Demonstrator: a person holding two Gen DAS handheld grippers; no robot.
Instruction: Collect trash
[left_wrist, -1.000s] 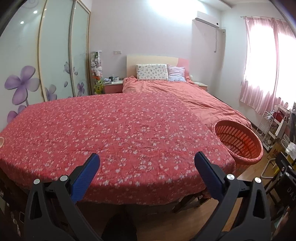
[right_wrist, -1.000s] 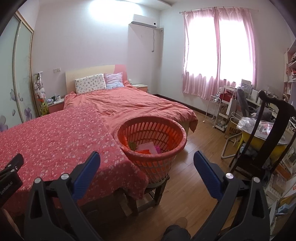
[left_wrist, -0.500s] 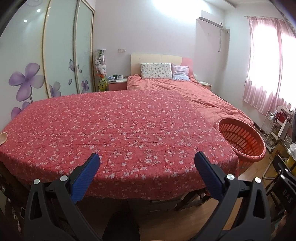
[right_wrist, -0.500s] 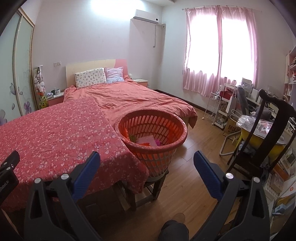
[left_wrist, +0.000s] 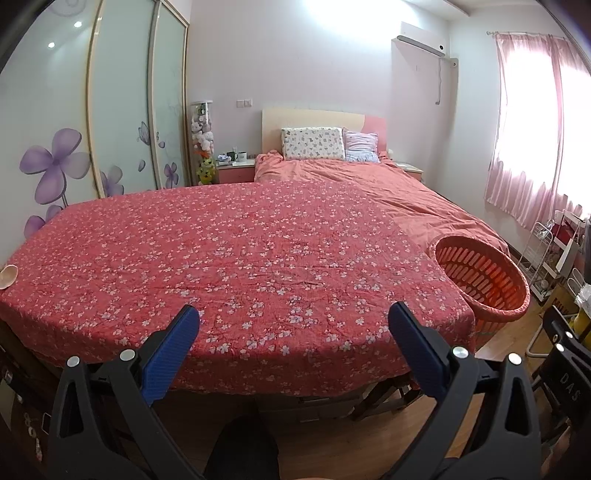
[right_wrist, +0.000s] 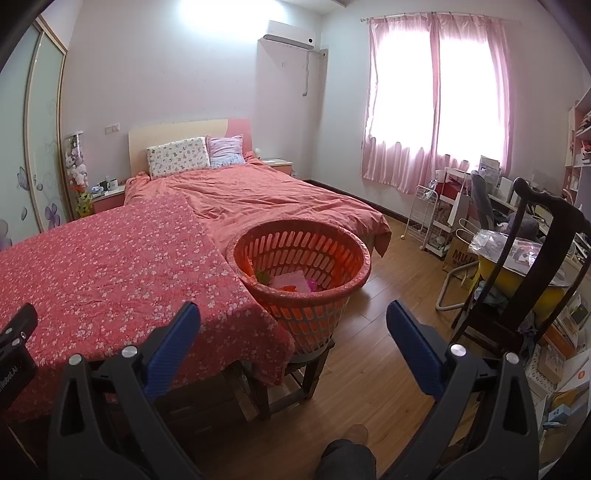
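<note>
An orange slotted basket (right_wrist: 303, 258) stands on a low wooden stool at the right end of a table covered with a red floral cloth (left_wrist: 236, 266). It holds pink, orange and green scraps (right_wrist: 291, 282). The basket also shows in the left wrist view (left_wrist: 480, 277). My left gripper (left_wrist: 293, 332) is open and empty in front of the table's near edge. My right gripper (right_wrist: 293, 326) is open and empty, a little short of the basket. A small pale round object (left_wrist: 8, 276) lies on the cloth's far left edge.
A bed with a salmon duvet (right_wrist: 266, 199) lies behind the table. A dark wooden chair (right_wrist: 517, 280) and a cluttered yellow table (right_wrist: 517, 266) stand at the right. A white rack (right_wrist: 424, 218) is under the pink curtains. A wardrobe with purple flowers (left_wrist: 92, 122) fills the left wall.
Both grippers have drawn back and risen a little, so the table and basket look farther off. The pale object at the cloth's left edge has come into view. Both stay open.
</note>
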